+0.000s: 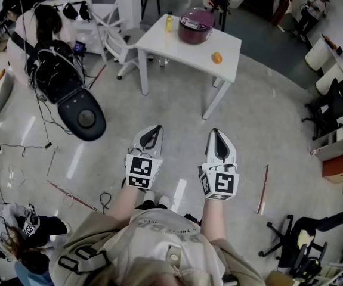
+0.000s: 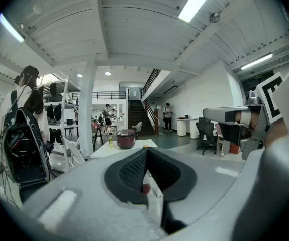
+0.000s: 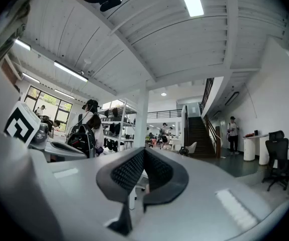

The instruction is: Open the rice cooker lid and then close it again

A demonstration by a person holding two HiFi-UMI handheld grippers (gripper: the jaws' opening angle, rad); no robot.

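Note:
A dark red rice cooker (image 1: 195, 26) with its lid down stands on a white table (image 1: 177, 47) well ahead of me; it is small and far off in the left gripper view (image 2: 126, 138). My left gripper (image 1: 154, 130) and right gripper (image 1: 216, 134) are held side by side over the floor, far short of the table. Both are shut with nothing between the jaws, as the left gripper view (image 2: 146, 151) and right gripper view (image 3: 143, 152) show. The cooker is hidden behind the jaws in the right gripper view.
On the table are a yellow bottle (image 1: 169, 22) and a small orange thing (image 1: 217, 58). A white chair (image 1: 121, 47) stands left of the table. A person with a black backpack (image 1: 58, 70) and a round base (image 1: 83, 118) are at left. Office chairs (image 1: 329, 107) stand at right.

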